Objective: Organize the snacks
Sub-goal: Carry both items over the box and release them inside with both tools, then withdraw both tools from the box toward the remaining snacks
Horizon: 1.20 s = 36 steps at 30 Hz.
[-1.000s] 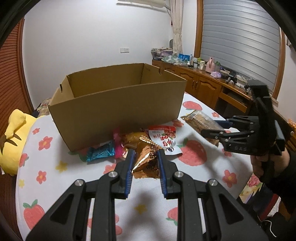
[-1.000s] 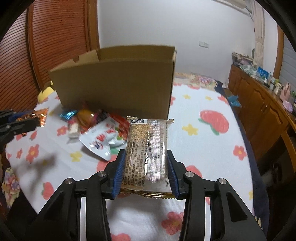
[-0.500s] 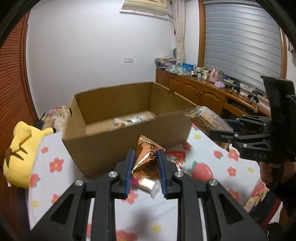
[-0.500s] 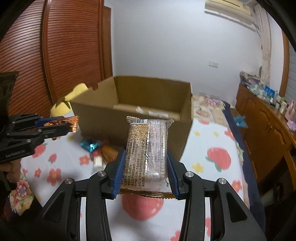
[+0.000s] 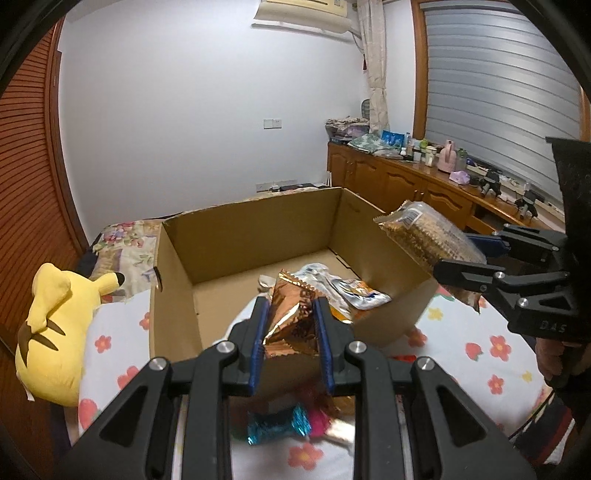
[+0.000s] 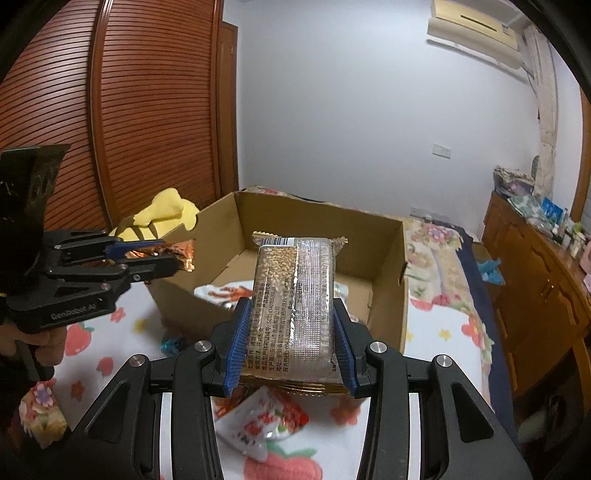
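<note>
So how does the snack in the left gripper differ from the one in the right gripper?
The copper foil packet in the left gripper is small, crumpled and opaque; the clear cracker pack in the right gripper is larger, flat-sided, with printed text. Both are clamped between blue fingers, raised near the cardboard box.

A yellow plush toy (image 5: 55,325) is seen lying at the left edge of the tabletop (image 5: 110,354), which is covered by a white cloth printed with flowers and strawberries. Beyond the far edge, a floral quilt (image 5: 125,243) is spread. A wooden louvred door (image 6: 140,110) is set into the wall on the left. A white wall (image 5: 184,110) carries a switch plate (image 5: 272,123), and an air conditioner (image 5: 303,16) is mounted near the ceiling. Past the right edge, a wooden sideboard (image 5: 406,184) is crowded with bottles and small items, under a closed grey roller shutter (image 5: 498,92). A pale curtain (image 5: 376,62) hangs beside the shutter.
</note>
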Available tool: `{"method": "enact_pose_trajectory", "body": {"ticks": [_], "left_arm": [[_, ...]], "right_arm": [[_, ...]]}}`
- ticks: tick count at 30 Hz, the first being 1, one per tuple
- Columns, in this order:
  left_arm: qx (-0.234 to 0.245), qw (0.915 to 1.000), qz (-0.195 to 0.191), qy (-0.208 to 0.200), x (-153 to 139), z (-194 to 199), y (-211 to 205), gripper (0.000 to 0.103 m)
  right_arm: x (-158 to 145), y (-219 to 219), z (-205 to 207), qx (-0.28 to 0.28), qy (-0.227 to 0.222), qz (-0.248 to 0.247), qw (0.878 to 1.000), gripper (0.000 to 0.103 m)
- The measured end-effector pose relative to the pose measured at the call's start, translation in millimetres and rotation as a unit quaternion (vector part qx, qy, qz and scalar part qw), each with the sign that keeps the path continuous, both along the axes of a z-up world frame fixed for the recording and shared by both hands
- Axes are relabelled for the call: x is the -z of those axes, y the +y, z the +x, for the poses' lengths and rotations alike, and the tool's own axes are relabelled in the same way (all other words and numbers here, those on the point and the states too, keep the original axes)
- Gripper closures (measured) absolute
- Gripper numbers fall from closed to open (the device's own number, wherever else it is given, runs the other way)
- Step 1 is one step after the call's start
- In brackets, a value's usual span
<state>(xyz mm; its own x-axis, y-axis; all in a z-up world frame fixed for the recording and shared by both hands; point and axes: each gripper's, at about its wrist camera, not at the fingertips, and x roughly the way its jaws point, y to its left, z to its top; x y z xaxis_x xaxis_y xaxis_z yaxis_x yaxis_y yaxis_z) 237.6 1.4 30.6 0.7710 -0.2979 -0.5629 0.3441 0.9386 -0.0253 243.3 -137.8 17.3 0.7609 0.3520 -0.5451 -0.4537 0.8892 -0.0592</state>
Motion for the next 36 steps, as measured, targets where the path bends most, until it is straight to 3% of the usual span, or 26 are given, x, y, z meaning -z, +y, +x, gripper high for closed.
{"method": "enact_pose_trajectory", "body": {"ticks": [16,26,36], "left_arm": [[-0.020,0.9993,-0.001,0.030,16,67,6,0.080],[-0.026,0.9989,0.001,0.038,25,75,8,0.076],[-0.027,0.9992,-0.001,0.027,16,53,9,0.073]], "right_arm": [[16,17,68,-0.011,0.038,-0.021,0.999,0.061],[28,15,80,0.002,0.053,-0.027,0.998,0.059],[16,8,64,0.005,0.045,-0.012,0.999,0.054]]}}
